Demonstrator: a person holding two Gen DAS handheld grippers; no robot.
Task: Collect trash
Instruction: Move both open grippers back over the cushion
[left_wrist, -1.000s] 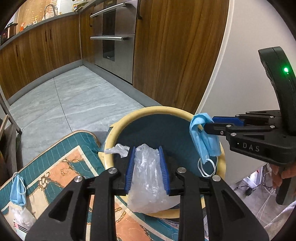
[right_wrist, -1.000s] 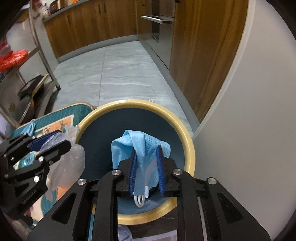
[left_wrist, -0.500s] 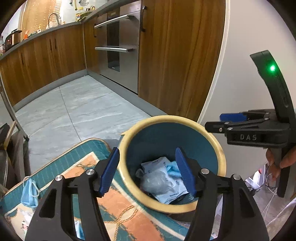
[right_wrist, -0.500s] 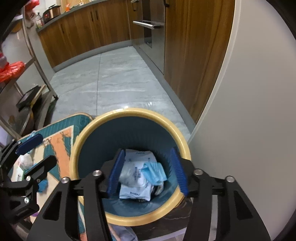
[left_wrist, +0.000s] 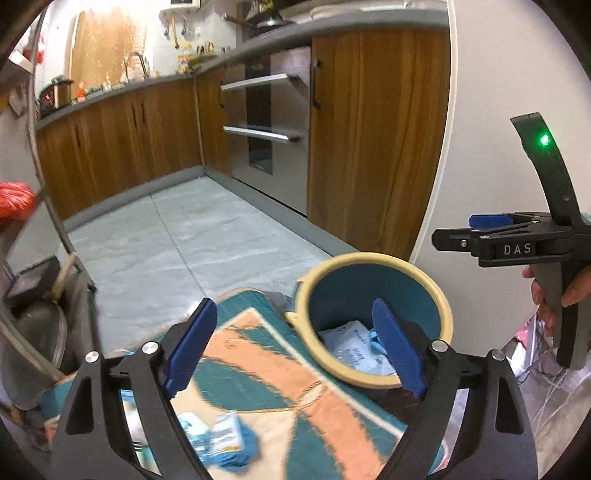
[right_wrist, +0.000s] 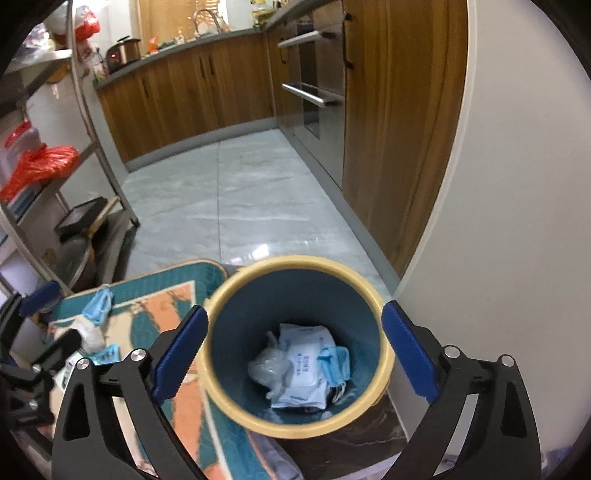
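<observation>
A teal bin with a yellow rim (right_wrist: 295, 264) (left_wrist: 369, 258) stands beside a patterned mat (right_wrist: 155, 295). Inside it lie a clear plastic bag (right_wrist: 266, 369), a wipes pack (right_wrist: 303, 362) and a blue face mask (right_wrist: 336, 363). My right gripper (right_wrist: 295, 354) hangs above the bin, its jaws opening, nothing between them. My left gripper (left_wrist: 295, 347) is over the mat's edge left of the bin, its jaws also opening and bare. On the mat lie another blue mask (right_wrist: 99, 302), a white crumpled piece (right_wrist: 88, 334) and blue packets (left_wrist: 221, 439).
A metal rack with a red bag (right_wrist: 40, 166) stands at the left. Wooden cabinets and a steel oven (left_wrist: 273, 129) line the far side of the tiled floor (right_wrist: 240, 192). A white wall (right_wrist: 498, 221) rises just right of the bin.
Both grippers opened; the plastic bag and the blue mask dropped into the bin. Both hands rose, and the left one drew back to the left over the mat.
</observation>
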